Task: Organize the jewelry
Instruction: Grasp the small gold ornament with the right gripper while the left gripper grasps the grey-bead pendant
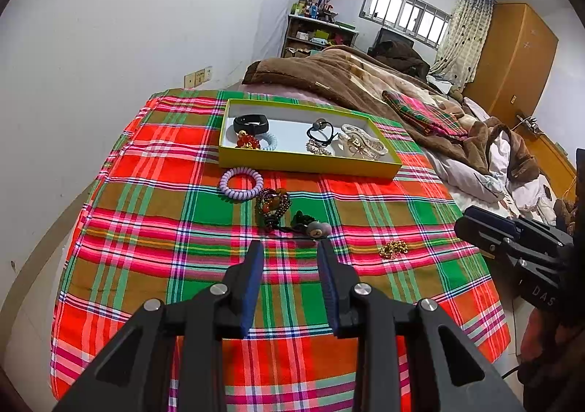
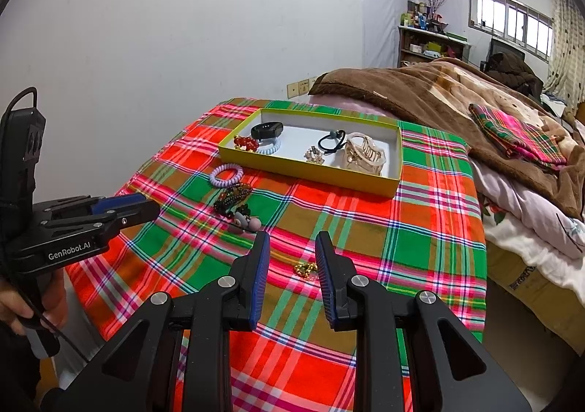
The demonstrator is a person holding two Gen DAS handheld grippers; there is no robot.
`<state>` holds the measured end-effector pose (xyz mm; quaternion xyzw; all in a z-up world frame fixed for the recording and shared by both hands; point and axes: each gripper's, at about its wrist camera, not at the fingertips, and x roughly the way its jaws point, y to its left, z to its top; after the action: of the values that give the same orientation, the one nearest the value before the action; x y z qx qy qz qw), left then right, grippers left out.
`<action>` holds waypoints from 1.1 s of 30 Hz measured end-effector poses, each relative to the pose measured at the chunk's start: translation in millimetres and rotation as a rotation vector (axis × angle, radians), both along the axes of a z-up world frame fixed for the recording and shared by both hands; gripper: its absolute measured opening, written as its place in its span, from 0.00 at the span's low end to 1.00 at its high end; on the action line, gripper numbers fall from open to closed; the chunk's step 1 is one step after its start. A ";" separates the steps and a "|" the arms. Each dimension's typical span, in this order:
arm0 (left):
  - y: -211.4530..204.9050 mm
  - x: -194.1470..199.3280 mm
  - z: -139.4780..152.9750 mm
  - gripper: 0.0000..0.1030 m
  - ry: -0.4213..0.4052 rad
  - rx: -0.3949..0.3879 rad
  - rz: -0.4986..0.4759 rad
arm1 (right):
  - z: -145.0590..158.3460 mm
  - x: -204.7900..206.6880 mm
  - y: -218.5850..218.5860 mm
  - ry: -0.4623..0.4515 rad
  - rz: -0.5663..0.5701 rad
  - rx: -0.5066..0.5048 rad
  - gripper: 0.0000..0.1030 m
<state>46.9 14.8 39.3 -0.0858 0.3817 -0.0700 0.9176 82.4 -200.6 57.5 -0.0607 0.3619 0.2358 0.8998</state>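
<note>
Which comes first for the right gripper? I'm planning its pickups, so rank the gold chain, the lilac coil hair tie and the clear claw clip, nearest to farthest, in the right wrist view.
1. Gold chain: on the cloth, just past the right gripper's fingertips.
2. Lilac coil hair tie: farther, left, before the yellow box.
3. Clear claw clip: farthest, in the box's right end.

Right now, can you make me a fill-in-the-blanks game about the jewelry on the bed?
1. The black band lies inside the yellow ____.
2. The purple spiral hair tie lies on the ____ cloth, outside the box.
3. The small gold chain shows between the fingers of the ____ gripper.
4. Both grippers hold ____.

Missing words: box; plaid; right; nothing
</note>
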 end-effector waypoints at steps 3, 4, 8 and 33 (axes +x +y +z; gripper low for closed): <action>0.1 2.8 -1.5 0.31 0.008 -0.003 0.000 | -3.3 3.1 -0.1 0.007 -0.001 -0.003 0.25; -0.1 3.8 -2.0 0.31 0.011 -0.005 -0.001 | -3.8 4.1 0.4 0.009 -0.003 -0.005 0.25; -1.2 8.9 -5.5 0.31 0.021 -0.008 -0.005 | -10.4 9.5 -2.3 0.025 -0.008 -0.011 0.26; -3.2 37.7 -28.8 0.32 0.081 -0.053 -0.050 | -78.2 44.3 -5.3 0.189 0.010 -0.042 0.34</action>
<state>84.6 11.6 10.5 -0.1034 0.4187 -0.0994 0.8967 126.7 -205.9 -20.7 -0.0589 0.4497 0.2372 0.8591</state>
